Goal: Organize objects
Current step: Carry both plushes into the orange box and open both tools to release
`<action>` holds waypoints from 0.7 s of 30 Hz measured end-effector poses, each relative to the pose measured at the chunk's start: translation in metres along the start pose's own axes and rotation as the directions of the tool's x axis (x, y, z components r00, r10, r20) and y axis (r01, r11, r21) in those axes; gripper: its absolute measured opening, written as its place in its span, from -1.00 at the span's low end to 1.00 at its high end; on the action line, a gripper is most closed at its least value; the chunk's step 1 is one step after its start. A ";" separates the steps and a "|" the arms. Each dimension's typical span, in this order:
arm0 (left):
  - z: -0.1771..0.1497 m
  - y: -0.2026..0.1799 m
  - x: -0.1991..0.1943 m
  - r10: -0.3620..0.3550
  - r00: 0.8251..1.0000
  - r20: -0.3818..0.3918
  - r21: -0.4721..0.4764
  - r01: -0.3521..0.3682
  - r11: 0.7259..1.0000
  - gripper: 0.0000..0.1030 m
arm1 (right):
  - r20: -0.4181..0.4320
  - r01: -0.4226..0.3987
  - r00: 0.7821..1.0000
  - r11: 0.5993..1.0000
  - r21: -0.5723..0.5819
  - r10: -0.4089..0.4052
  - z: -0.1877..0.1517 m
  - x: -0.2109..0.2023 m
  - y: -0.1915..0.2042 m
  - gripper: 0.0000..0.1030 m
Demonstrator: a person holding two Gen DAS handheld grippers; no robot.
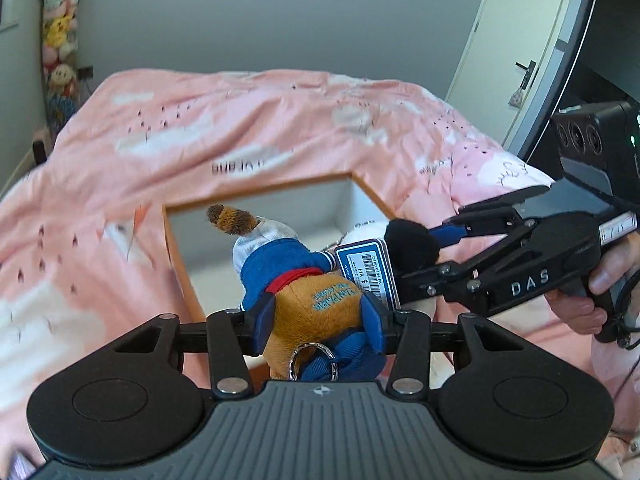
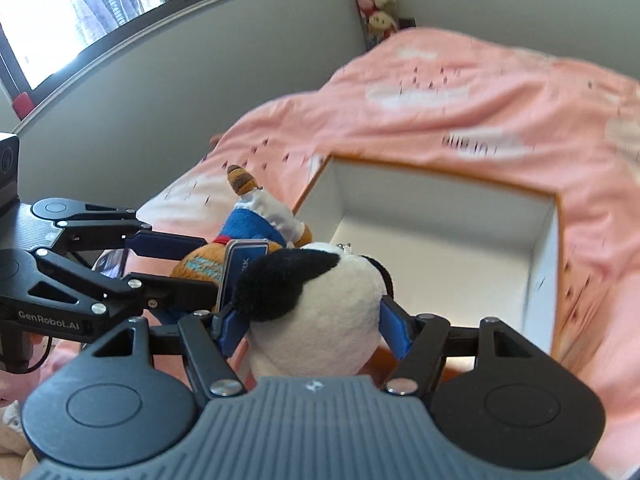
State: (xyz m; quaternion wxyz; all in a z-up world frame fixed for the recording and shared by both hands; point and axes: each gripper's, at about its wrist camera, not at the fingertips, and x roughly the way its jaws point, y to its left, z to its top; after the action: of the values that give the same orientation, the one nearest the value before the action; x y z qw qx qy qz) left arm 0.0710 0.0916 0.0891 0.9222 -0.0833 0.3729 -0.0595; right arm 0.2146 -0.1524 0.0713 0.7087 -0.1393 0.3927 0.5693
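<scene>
My left gripper (image 1: 318, 314) is shut on a brown plush toy (image 1: 320, 300) in a blue and white outfit, with a key ring and a price tag (image 1: 368, 270). It holds the toy over the near edge of an open orange box (image 1: 256, 194) with a white inside. My right gripper (image 2: 316, 320) is shut on a black and white panda plush (image 2: 316, 320), held beside the brown plush (image 2: 256, 224) at the box (image 2: 556, 240). In the left wrist view the right gripper (image 1: 432, 256) comes in from the right with the panda's black ear (image 1: 412, 246) showing.
The box sits on a bed with a pink patterned duvet (image 1: 240, 128). A hanging column of plush toys (image 1: 60, 40) is at the far wall. A white door (image 1: 520, 40) and dark shelving stand at the right. A window (image 2: 100, 12) is at the left.
</scene>
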 end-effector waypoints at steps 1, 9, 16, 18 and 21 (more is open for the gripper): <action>0.005 0.003 0.005 0.005 1.000 0.008 0.003 -0.005 1.000 0.03 | 0.006 0.005 1.000 1.000 -0.004 -0.005 0.008 0.002 -0.004 0.35; 0.011 0.025 0.060 0.006 0.998 -0.062 -0.002 -0.006 1.000 0.03 | -0.041 0.096 0.995 0.995 0.006 -0.096 0.046 0.041 -0.051 0.35; -0.001 0.032 0.105 0.013 0.986 -0.167 0.052 -0.004 0.999 0.03 | -0.188 0.055 0.981 0.998 -0.007 -0.055 0.040 0.104 -0.073 0.35; -0.001 0.033 0.112 0.020 0.981 -0.194 0.062 -0.008 0.998 0.03 | -0.217 0.033 0.976 0.999 -0.003 -0.033 0.038 0.119 -0.076 0.35; -0.003 0.036 0.122 0.034 0.971 -0.236 0.077 -0.016 0.997 0.03 | -0.253 -0.004 0.967 1.000 0.023 0.009 0.037 0.138 -0.082 0.35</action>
State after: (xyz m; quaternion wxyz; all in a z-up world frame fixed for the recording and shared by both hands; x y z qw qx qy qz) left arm 0.1577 0.1059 -0.0027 0.8743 -0.0364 0.4788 -0.0713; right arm 0.3100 -0.0580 -0.0236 0.6524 -0.2017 0.4866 0.5449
